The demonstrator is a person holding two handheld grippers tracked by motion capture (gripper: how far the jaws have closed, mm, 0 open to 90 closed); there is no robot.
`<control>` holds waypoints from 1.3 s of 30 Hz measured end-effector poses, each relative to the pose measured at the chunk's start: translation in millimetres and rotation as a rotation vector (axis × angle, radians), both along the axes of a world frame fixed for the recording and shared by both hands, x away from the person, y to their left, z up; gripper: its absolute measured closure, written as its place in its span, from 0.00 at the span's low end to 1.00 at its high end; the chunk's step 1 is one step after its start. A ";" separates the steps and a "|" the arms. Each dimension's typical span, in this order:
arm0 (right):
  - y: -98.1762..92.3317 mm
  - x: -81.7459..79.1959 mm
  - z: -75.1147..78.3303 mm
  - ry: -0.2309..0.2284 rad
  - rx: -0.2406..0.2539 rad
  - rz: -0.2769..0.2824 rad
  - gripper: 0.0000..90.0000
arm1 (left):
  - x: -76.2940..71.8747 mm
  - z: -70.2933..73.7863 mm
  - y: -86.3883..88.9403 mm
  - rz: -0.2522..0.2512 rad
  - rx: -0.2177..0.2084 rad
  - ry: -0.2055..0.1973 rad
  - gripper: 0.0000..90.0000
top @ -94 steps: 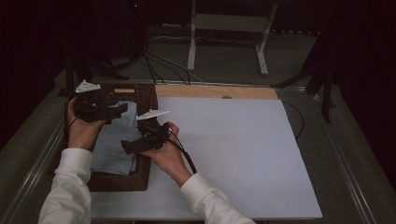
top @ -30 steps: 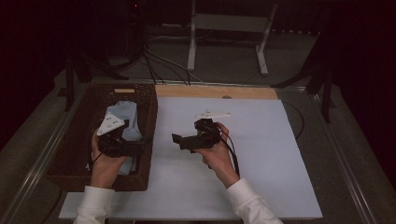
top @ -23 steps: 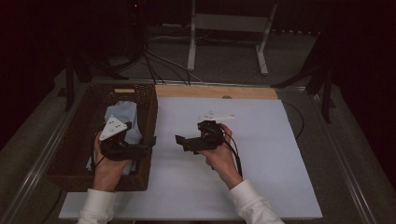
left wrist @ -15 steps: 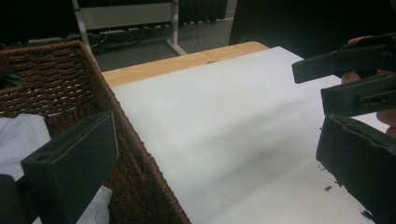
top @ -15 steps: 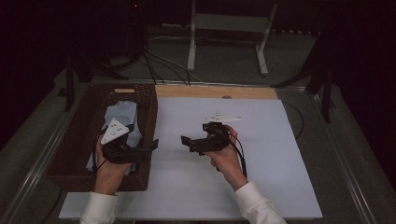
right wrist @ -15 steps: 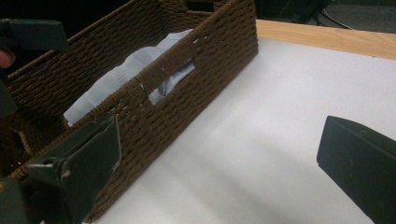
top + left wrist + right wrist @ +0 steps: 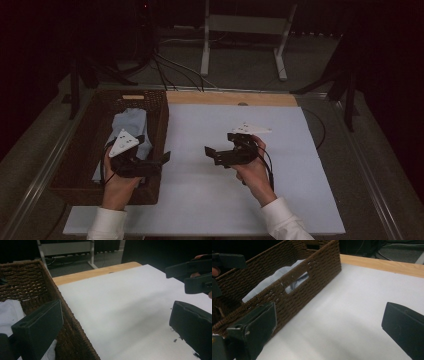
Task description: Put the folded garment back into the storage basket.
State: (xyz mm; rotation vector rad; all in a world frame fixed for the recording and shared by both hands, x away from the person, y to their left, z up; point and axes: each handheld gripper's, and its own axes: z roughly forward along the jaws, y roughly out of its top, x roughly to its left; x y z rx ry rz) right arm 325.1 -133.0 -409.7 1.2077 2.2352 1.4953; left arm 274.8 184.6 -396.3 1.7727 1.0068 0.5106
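Observation:
A brown wicker basket [image 7: 161, 116] stands at the table's left with a light blue cloth [image 7: 131, 125] lying inside it. My left gripper [image 7: 161, 162] hovers over the basket's right wall near its front corner, pointing right, open and empty. In the left gripper view, my left gripper [image 7: 115, 332] straddles the basket [image 7: 27, 282] edge and the white board [image 7: 120, 305]. My right gripper [image 7: 210, 155] hangs above the white board [image 7: 300, 165], pointing left toward the basket, open with nothing between its jaws. The right gripper view has my right gripper [image 7: 328, 331] facing the basket [image 7: 287, 292] and the cloth [image 7: 274, 278].
A wooden strip [image 7: 230, 98] borders the board's far edge. Behind the table stand a white metal frame [image 7: 245, 24] and several cables [image 7: 165, 65] on the floor. A metal rail [image 7: 45, 165] runs along the table's left side.
My left gripper has pulled back from the basket's far end to its near right wall. My right gripper has left the basket and moved right over the white board.

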 end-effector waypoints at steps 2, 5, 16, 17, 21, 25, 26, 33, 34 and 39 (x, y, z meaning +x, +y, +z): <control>-5.9 -1.3 -0.4 -0.004 0.005 -0.008 0.00 | -0.4 -0.4 -0.3 -0.001 -0.002 0.001 0.00; -13.8 -2.3 -2.0 -0.006 0.001 -0.018 0.00 | -0.5 -1.4 -0.4 0.000 -0.006 0.003 0.00; -39.5 -8.7 -6.5 -0.024 -0.016 -0.050 0.00 | -0.8 -3.9 0.2 -0.004 -0.014 0.002 0.00; -42.3 -9.6 -6.9 -0.027 -0.014 -0.052 0.00 | -1.0 -4.2 0.5 -0.006 -0.015 0.003 0.00; -54.6 -14.2 -9.0 -0.033 -0.004 -0.067 0.00 | -1.6 -5.4 1.7 -0.008 -0.017 0.004 0.00; -67.6 -21.1 -11.0 -0.042 0.003 -0.083 0.00 | -2.1 -6.6 3.3 -0.006 -0.025 0.002 0.00; -70.8 -22.9 -11.5 -0.045 0.005 -0.084 0.00 | -2.3 -6.9 3.5 -0.008 -0.023 0.003 0.00; -91.9 -36.0 -17.4 -0.070 0.012 -0.101 0.00 | -3.3 -7.7 4.1 -0.007 -0.021 0.003 0.00; -93.7 -37.2 -18.1 -0.071 0.015 -0.104 0.00 | -3.6 -7.6 4.4 -0.007 -0.020 0.001 0.00; -105.1 -44.6 -21.1 -0.091 0.023 -0.118 0.00 | -5.7 -7.4 6.9 -0.009 -0.026 -0.010 0.00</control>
